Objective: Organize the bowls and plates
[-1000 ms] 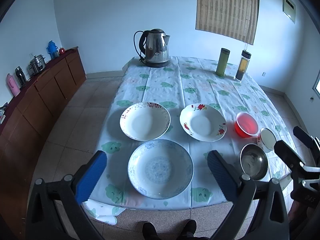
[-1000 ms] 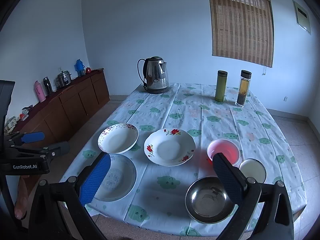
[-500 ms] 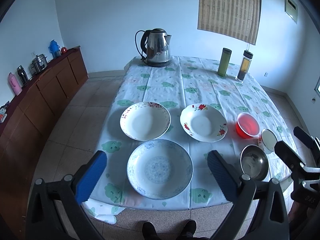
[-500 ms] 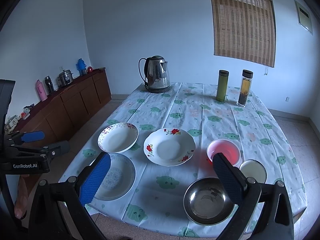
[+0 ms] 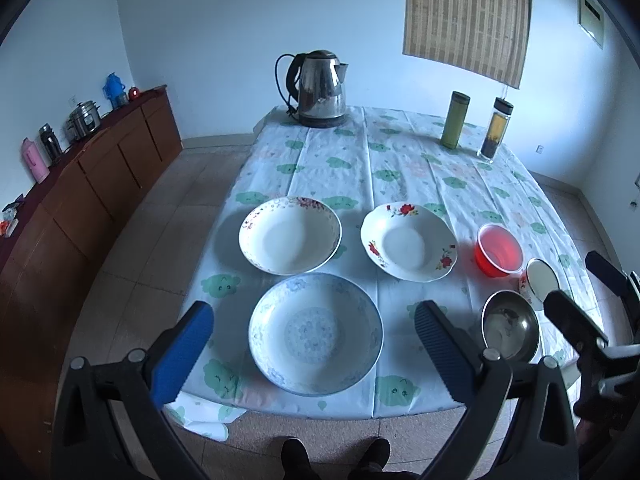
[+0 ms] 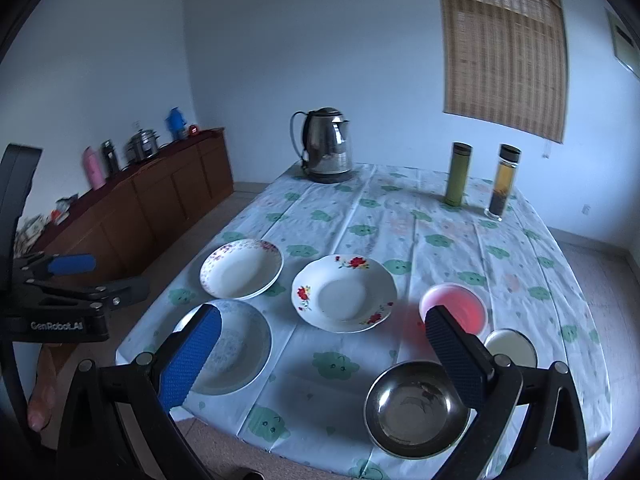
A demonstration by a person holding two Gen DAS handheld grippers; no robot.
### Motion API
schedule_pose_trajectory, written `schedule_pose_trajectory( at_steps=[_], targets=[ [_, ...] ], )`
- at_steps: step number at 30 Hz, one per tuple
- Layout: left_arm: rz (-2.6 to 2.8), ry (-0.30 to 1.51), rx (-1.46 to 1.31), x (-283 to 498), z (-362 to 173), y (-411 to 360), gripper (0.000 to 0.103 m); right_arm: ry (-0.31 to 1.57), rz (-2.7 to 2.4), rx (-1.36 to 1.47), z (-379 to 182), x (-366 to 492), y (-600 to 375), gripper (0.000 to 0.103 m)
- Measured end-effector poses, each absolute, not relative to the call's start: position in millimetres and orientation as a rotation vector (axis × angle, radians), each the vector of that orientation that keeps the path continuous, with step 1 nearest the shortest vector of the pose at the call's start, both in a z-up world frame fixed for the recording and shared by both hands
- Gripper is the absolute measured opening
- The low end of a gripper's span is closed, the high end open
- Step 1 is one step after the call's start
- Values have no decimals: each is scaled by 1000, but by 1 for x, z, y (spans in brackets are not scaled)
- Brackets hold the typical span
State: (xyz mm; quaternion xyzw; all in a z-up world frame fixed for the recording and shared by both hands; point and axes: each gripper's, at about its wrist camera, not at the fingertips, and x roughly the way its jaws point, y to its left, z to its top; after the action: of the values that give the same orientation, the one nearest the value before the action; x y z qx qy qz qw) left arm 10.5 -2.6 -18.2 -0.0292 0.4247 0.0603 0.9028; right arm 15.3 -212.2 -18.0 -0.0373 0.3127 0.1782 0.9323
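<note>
A blue-patterned plate (image 5: 316, 332) lies at the table's near edge, straight ahead of my open, empty left gripper (image 5: 312, 344). Behind it lie a pink-speckled plate (image 5: 290, 234) and a red-flower plate (image 5: 408, 242). To the right are a red bowl (image 5: 498, 244), a small white enamel bowl (image 5: 540, 278) and a steel bowl (image 5: 510, 326). My right gripper (image 6: 320, 348) is open and empty above the near edge, with the steel bowl (image 6: 416, 408) below its right finger. In that view also show the blue plate (image 6: 236, 348), speckled plate (image 6: 242, 268), flower plate (image 6: 344, 292), red bowl (image 6: 454, 306) and enamel bowl (image 6: 512, 348).
A steel kettle (image 5: 320, 88) stands at the table's far end, with a green flask (image 5: 454, 120) and a tea bottle (image 5: 496, 128) at the far right. A wooden sideboard (image 5: 100, 176) with flasks and a pot runs along the left wall. The tablecloth (image 5: 400, 168) covers the table.
Both grippers have drifted slightly; the table shifts a little in each view. Nothing on the table has moved and both grippers stay open.
</note>
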Motion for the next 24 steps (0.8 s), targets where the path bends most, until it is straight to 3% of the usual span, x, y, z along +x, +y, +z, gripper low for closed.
schedule_pose_trajectory(
  at_steps=[24],
  targets=[
    [225,981,-123,21,-51,9,102,714,524,-44,-25,51,-193,102]
  ],
)
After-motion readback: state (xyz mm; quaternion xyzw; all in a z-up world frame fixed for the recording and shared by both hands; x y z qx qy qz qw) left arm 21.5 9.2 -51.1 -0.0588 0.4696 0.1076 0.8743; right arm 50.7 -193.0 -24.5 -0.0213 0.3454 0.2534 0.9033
